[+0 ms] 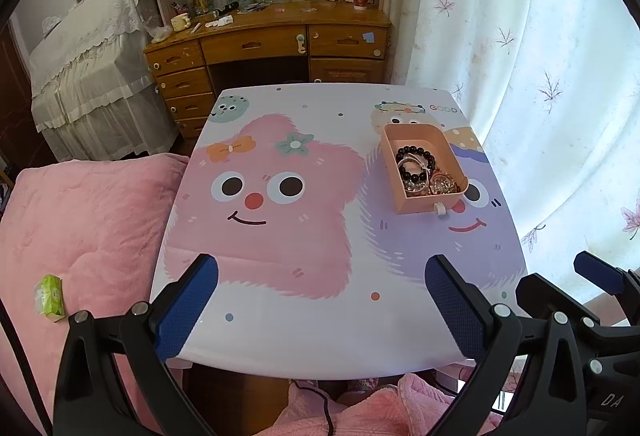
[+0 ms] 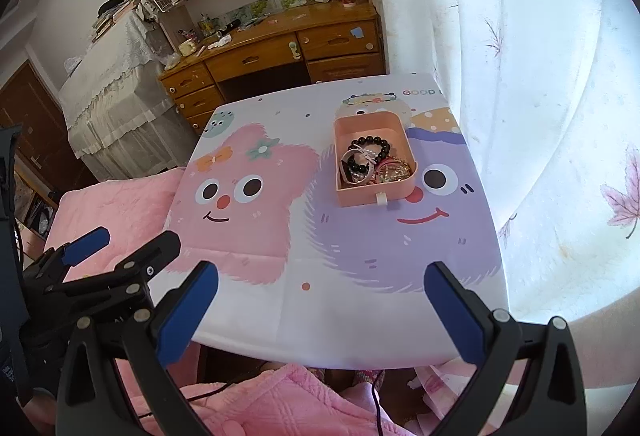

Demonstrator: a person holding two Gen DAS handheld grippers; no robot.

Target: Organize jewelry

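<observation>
A pink open box point(image 1: 416, 203) stands on the right half of the cartoon-print table point(image 1: 320, 332); it also shows in the right wrist view point(image 2: 360, 197). Inside lie a black bead bracelet point(image 1: 416, 156), a white ring-like piece and gold-toned jewelry point(image 1: 442, 183), tangled together. A green bead bracelet point(image 1: 401, 108) lies on the table behind the box, also in the right wrist view point(image 2: 370, 99). My left gripper point(image 1: 320, 292) is open and empty over the table's near edge. My right gripper point(image 2: 320, 296) is open and empty, also at the near edge, right of the left one.
A wooden desk point(image 1: 272, 36) with shelves stands beyond the table. A pink quilt point(image 1: 80, 228) with a green packet point(image 1: 50, 298) lies to the left. A white curtain point(image 1: 540, 76) hangs on the right. A black cable point(image 1: 324, 408) runs below the table edge.
</observation>
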